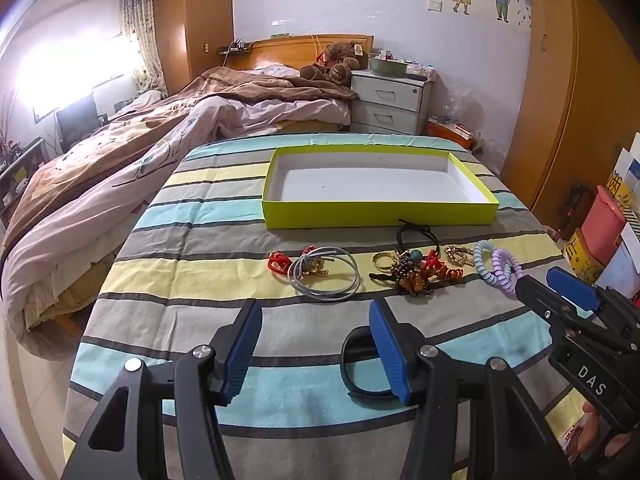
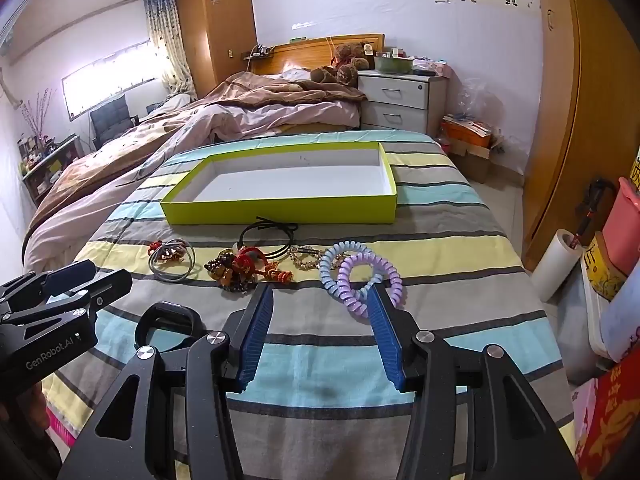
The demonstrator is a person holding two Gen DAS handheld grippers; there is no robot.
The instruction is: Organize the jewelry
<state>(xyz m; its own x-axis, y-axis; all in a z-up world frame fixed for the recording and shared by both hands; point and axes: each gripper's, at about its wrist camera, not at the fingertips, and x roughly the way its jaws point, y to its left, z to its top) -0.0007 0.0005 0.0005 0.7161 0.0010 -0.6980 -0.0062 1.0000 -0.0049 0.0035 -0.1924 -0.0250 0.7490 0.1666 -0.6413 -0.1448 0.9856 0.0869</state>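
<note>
Both jaws are held apart, empty: left gripper [image 1: 316,344] beside black band [image 1: 362,364], right gripper [image 2: 320,328] near purple coil tie [image 2: 370,276].

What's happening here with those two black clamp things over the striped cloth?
A person holds a two-finger gripper in each hand, about to tidy jewelry into the yellow-green box, which has nothing in it yet. The left gripper and the right gripper both hang open and hold nothing. Bracelets, the grey cord loops, the beaded pile and the blue and purple spiral bands lie in a row on the striped cloth in front of the box. A black band lies by the left gripper.
</note>
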